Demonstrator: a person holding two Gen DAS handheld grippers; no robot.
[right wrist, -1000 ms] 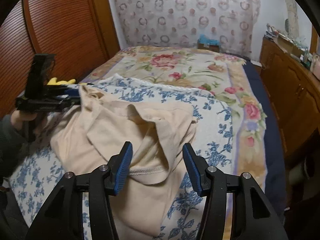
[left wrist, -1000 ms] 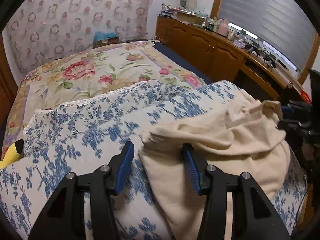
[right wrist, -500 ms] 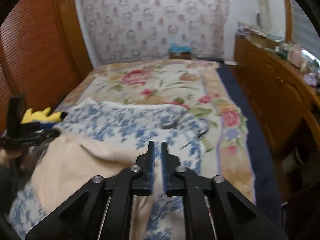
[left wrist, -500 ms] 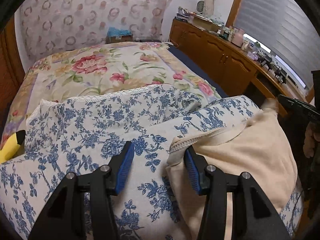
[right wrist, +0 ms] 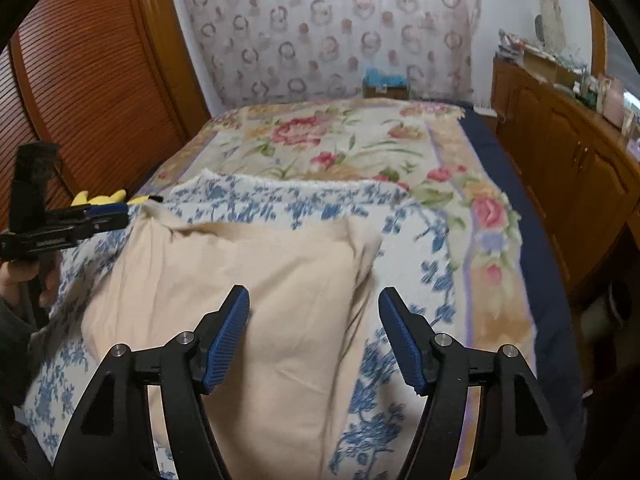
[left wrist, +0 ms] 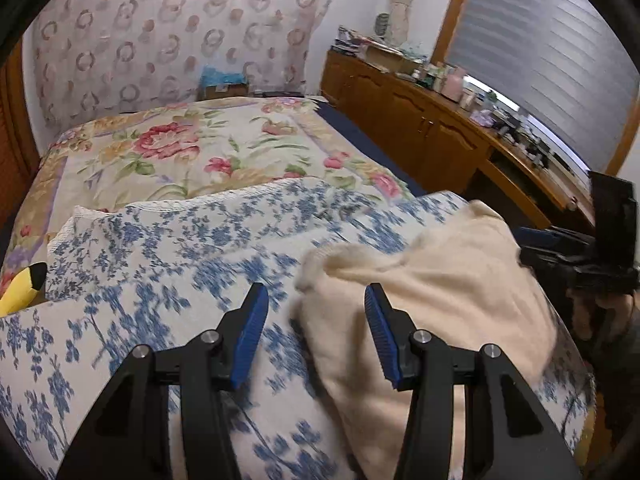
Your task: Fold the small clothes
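Covering bed: blue-floral cloth (left wrist: 168, 264), rose quilt (left wrist: 192, 152); wooden cabinets (left wrist: 420, 128) alongside.

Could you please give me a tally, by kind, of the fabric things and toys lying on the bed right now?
Cream garment: 1
Blue-flowered white cloth: 1
Rose-patterned bedspread: 1
Yellow plush toy: 1
Total: 4
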